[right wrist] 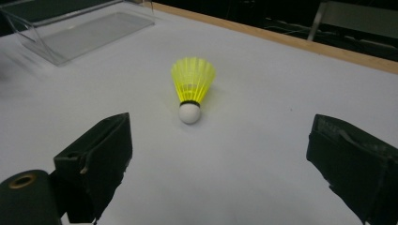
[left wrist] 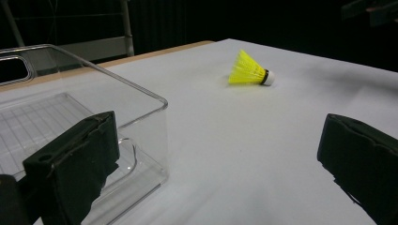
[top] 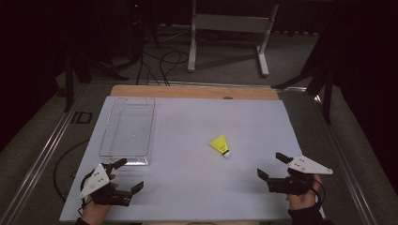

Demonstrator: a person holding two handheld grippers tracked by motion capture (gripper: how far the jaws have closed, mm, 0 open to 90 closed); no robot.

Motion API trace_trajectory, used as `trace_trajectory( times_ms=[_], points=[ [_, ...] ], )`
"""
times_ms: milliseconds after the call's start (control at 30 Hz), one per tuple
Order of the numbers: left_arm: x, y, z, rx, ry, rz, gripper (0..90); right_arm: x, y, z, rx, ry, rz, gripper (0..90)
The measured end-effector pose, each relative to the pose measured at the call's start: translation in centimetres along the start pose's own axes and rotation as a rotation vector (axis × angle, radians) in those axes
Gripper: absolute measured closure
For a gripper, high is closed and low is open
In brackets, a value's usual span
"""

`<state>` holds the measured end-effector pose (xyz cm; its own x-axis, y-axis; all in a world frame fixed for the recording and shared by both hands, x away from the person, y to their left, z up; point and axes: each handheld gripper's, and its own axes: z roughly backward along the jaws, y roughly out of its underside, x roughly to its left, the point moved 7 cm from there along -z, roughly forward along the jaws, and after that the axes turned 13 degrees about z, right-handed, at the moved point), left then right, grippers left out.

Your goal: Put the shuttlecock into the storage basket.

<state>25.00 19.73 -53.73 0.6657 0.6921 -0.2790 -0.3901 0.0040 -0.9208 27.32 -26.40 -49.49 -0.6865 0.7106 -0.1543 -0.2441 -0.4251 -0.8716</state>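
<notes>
A yellow shuttlecock [top: 221, 145] with a white cork tip lies on its side on the white table top, right of centre. The right gripper view looks straight at the shuttlecock [right wrist: 192, 89], cork toward the camera, a short way ahead of the jaws. My right gripper [top: 273, 166] is open near the front right edge, nothing between its jaws. My left gripper [top: 128, 175] is open at the front left, just in front of a clear plastic tray [top: 105, 140]. In the left gripper view the shuttlecock [left wrist: 249, 70] lies far ahead and the tray [left wrist: 155, 101] corner sits by the left jaw.
The white board [top: 187, 187] rests on a wooden table whose far edge [top: 187, 91] shows beyond it. A table frame [top: 225, 28] and cables [top: 159, 65] stand on the floor behind. Metal rails [top: 37, 154] run along both sides.
</notes>
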Motion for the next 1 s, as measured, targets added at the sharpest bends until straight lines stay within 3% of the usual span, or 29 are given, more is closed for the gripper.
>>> trace_trajectory(
  times_ms=[167,400,1000],
  points=[
    [0.0,0.0,0.0,-0.002,0.000,0.002,0.2,-0.7,-1.1,0.1,0.041,0.039,0.025,7.6],
    [0.0,0.0,0.0,-0.001,-0.001,0.001,0.2,-1.2,-2.2,-0.6,0.098,0.048,0.052,7.3],
    [0.0,0.0,0.0,0.004,-0.001,-0.006,0.2,-1.4,-4.4,-3.0,0.186,-0.014,0.067,7.2]
  ],
)
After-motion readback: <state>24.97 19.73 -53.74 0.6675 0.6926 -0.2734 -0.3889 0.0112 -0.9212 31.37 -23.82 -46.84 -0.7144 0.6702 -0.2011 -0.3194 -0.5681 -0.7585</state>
